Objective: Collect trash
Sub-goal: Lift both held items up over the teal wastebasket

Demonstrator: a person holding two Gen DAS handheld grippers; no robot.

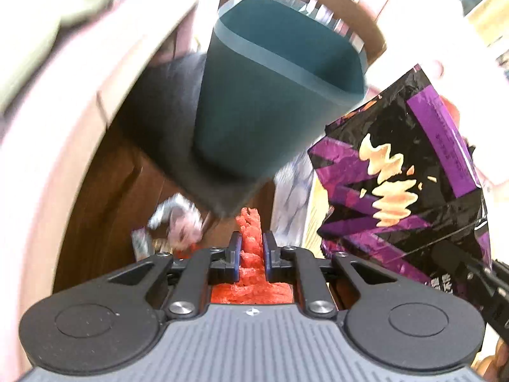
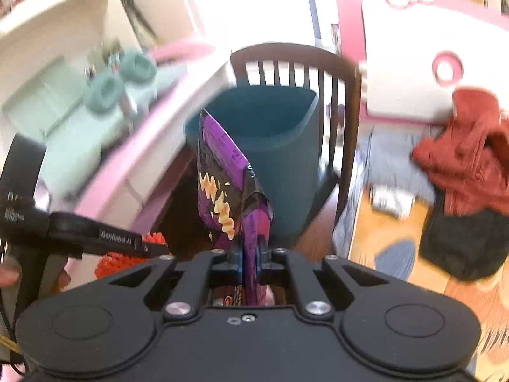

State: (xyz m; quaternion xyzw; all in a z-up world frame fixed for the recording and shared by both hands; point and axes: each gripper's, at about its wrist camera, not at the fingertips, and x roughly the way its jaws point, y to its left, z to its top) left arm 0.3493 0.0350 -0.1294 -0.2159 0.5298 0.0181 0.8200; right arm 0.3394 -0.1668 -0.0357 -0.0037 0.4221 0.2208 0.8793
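A dark teal bin [image 1: 273,95] stands on a chair seat straight ahead of both grippers; it also shows in the right wrist view [image 2: 280,146]. My left gripper [image 1: 251,242] is shut on a piece of orange-red foam netting [image 1: 251,232]. My right gripper [image 2: 249,248] is shut on a black and purple snack bag [image 2: 222,184], held upright in front of the bin. The bag also shows at the right of the left wrist view [image 1: 397,165]. The left gripper's body [image 2: 95,238] and the netting [image 2: 127,258] show at lower left in the right wrist view.
A crumpled silvery wrapper [image 1: 178,219] lies on the brown wooden surface [image 1: 105,207] left of the bin. A wooden chair back [image 2: 296,60] rises behind the bin. A pink-edged table [image 2: 133,172] is at the left. Red and dark clothes [image 2: 467,165] hang at the right.
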